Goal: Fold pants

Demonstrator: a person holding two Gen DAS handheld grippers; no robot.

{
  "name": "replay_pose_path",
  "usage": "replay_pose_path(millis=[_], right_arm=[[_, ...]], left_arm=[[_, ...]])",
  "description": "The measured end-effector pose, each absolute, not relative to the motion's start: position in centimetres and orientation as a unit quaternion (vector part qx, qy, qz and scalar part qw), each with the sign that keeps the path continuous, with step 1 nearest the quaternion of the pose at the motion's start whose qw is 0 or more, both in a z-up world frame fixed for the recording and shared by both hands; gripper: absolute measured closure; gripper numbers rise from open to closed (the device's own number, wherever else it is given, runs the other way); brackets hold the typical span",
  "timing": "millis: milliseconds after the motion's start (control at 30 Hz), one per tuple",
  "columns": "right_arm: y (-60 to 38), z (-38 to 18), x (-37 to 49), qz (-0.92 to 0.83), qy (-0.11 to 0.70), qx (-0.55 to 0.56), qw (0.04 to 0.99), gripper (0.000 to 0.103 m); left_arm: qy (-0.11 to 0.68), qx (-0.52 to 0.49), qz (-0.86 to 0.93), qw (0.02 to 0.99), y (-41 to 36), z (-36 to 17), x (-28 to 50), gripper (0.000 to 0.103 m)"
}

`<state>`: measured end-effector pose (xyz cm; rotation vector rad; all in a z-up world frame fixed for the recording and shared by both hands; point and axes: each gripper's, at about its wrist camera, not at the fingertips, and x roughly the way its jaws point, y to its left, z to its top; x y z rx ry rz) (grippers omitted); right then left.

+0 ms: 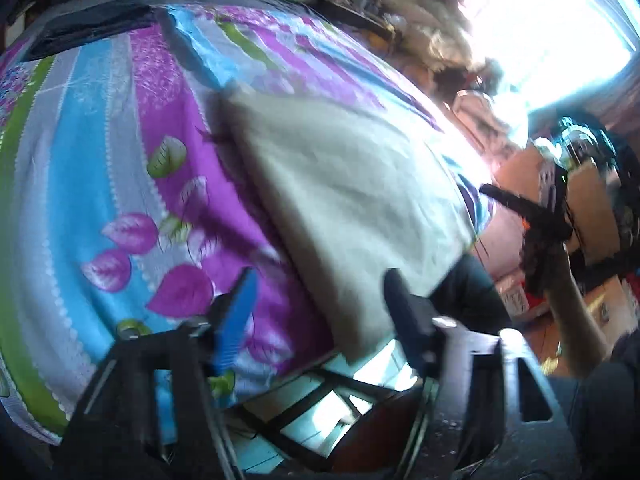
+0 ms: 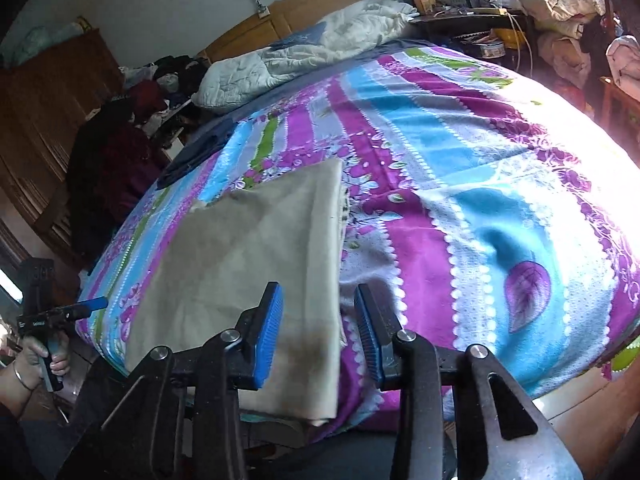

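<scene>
Both our grippers, right gripper (image 2: 318, 334) and left gripper (image 1: 320, 316), hang released, grasping nothing; beige pants (image 2: 256, 256) lie flat on the bedspread (image 2: 480, 184), apparently folded lengthwise; crosswise folds remain, we judge

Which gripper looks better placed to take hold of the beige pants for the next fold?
Probably the right gripper: open, at the pants' near edge. The left gripper, also open, sits at their side.

One pants (image 2: 256, 248), two grippers, one bedspread (image 2: 460, 184), perhaps one quilt (image 2: 304, 56).
</scene>
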<state>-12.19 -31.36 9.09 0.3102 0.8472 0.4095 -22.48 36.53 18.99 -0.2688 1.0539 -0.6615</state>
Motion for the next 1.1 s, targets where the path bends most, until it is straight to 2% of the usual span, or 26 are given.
replay_pose_path(millis=[100,433,600,833,1100], right_arm=[[-31.0,8.3,-10.4,0.213,0.416,0.156,0.87,0.044],[-32.3,5.1,-5.6,0.211,0.454,0.191,0.844,0.043],[-32.8,5.0,-5.3,0.208,0.44,0.22,0.845,0.043],[-32.4,4.3,-5.7,0.213,0.446,0.219,0.841,0.043],[-32.1,4.0,-5.8,0.253,0.444,0.22,0.831,0.043]], left_arm=[[0.485,-0.198,-0.298,0.798,37.1,17.4,-19.2,0.021],[0.502,-0.288,-0.345,0.739,35.2,13.0,-14.6,0.022],[0.494,-0.332,-0.324,0.736,36.7,12.3,-12.7,0.022],[0.513,-0.316,-0.325,0.729,37.6,11.4,-12.2,0.022],[0.531,-0.281,-0.397,0.694,34.3,11.9,-15.1,0.022]])
